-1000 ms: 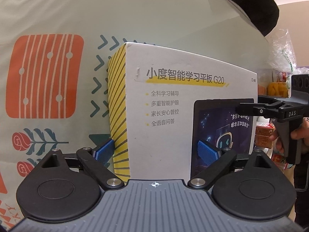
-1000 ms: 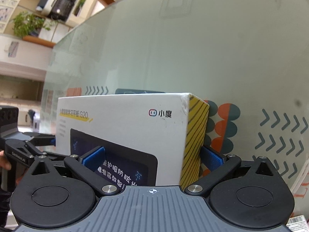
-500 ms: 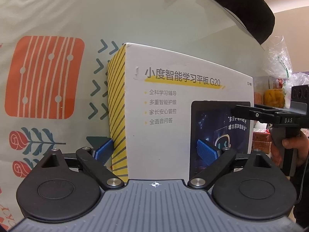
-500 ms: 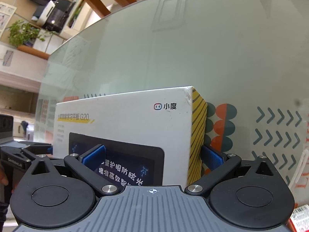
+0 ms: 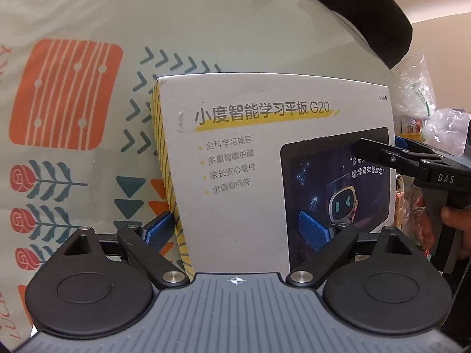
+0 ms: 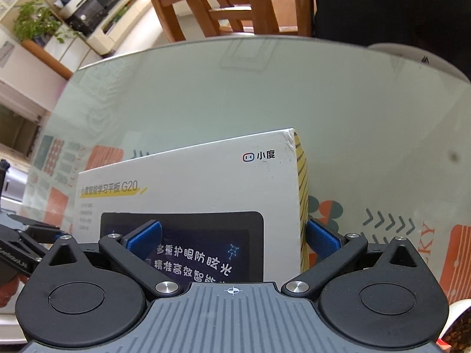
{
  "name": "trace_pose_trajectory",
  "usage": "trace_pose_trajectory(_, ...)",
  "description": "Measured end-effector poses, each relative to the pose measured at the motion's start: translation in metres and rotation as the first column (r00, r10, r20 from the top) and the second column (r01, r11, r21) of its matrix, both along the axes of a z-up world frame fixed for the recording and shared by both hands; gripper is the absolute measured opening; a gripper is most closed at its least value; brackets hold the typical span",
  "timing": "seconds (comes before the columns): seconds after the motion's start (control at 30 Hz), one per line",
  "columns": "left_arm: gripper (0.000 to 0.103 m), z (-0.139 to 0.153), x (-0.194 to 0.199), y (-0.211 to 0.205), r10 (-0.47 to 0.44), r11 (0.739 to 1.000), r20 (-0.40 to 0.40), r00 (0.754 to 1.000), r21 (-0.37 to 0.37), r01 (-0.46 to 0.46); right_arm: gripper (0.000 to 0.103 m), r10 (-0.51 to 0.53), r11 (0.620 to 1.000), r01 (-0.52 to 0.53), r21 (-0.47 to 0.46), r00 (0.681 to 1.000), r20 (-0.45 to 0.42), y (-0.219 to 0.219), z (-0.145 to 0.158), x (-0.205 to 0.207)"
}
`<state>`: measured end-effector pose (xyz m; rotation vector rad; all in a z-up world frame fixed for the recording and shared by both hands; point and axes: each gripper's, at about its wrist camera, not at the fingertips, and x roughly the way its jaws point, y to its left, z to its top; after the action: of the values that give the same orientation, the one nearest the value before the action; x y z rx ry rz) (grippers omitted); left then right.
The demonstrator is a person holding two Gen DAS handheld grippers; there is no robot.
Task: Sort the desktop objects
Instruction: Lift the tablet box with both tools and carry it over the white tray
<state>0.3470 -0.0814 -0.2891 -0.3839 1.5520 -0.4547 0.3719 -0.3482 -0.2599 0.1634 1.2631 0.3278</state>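
On table (image 6: 294, 94): white-and-yellow cardboard tablet box (image 5: 265, 158), held from both ends
Left gripper (image 5: 235, 232): clamped on box
Right gripper (image 6: 232, 238): clamped on box
Behind: wooden chair (image 6: 229, 8)
Beside box: clear plastic bags (image 5: 424, 103)

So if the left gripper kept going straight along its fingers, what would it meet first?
The left gripper already straddles the white tablet box, so it would likely just slide further onto it; contact is unclear.
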Motion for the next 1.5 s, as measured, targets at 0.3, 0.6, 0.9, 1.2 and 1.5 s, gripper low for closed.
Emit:
trace_pose_trajectory(0.3, 0.103, 0.033, -0.012, 0.025, 0.018, 1.0, 0.047, 0.999, 0.017, -0.019, 0.103, 0.0, 1.0, 0.0, -0.002, 0.999, 0.036, 0.013, 0.022, -0.013)
trace_pose_trajectory(0.6, 0.103, 0.065, -0.025, 0.018, 0.013, 0.999, 0.116, 0.993, 0.051, -0.019, 0.103, -0.054, 0.998, 0.052, 0.038, 0.998, 0.042, 0.003, 0.036, -0.029)
trace_pose_trajectory(0.9, 0.103, 0.081, -0.037, 0.014, 0.001, 0.999, 0.149, 0.989, 0.054, -0.009, 0.103, -0.088, 0.995, 0.086, 0.042, 0.995, 0.056, 0.005, 0.048, -0.05)
trace_pose_trajectory(1.2, 0.103, 0.104, -0.057, 0.04, 0.0, 0.999, 0.188, 0.982, 0.04, -0.007, 0.103, -0.111, 0.993, 0.108, 0.046, 0.991, 0.076, 0.019, 0.064, -0.073)
trace_pose_trajectory(1.5, 0.103, 0.115, -0.087, 0.066, -0.008, 0.999, 0.198, 0.98, 0.044, -0.001, 0.103, -0.114, 0.993, 0.11, 0.048, 0.99, 0.084, 0.046, 0.072, -0.105)
